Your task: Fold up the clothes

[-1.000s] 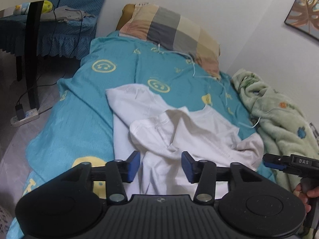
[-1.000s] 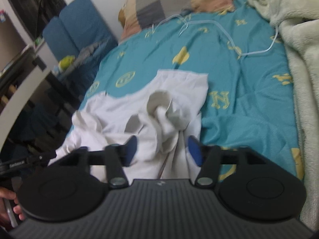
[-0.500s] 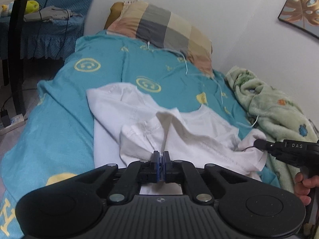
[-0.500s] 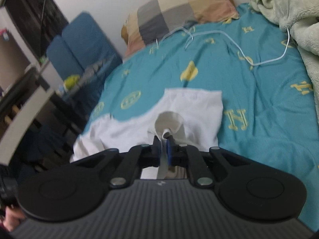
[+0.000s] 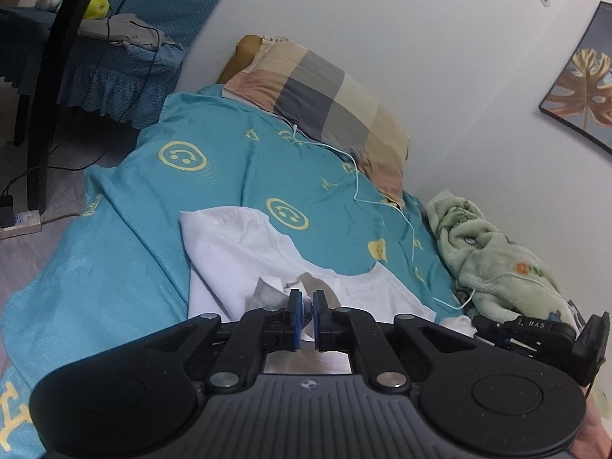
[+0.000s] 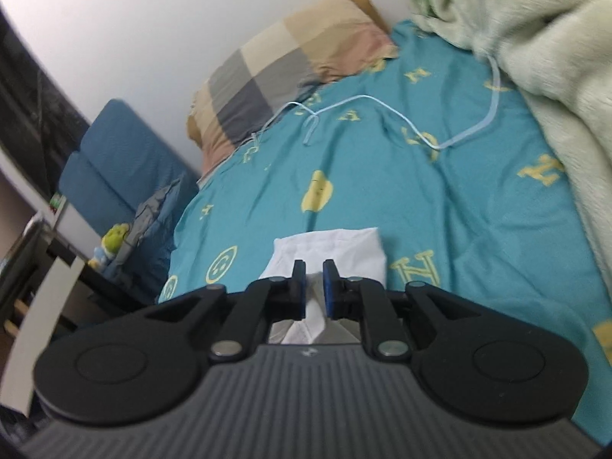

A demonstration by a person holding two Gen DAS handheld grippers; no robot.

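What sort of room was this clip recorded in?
Most likely a bedroom: a bed with a teal printed sheet, a checked pillow against the wall, and a fleecy green blanket bunched alongside.

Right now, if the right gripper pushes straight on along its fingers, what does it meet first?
The right gripper already has a bunch of the white shirt between its opening jaws. Straight on lies more of that shirt, then the teal bedspread. Depth is hard to judge.
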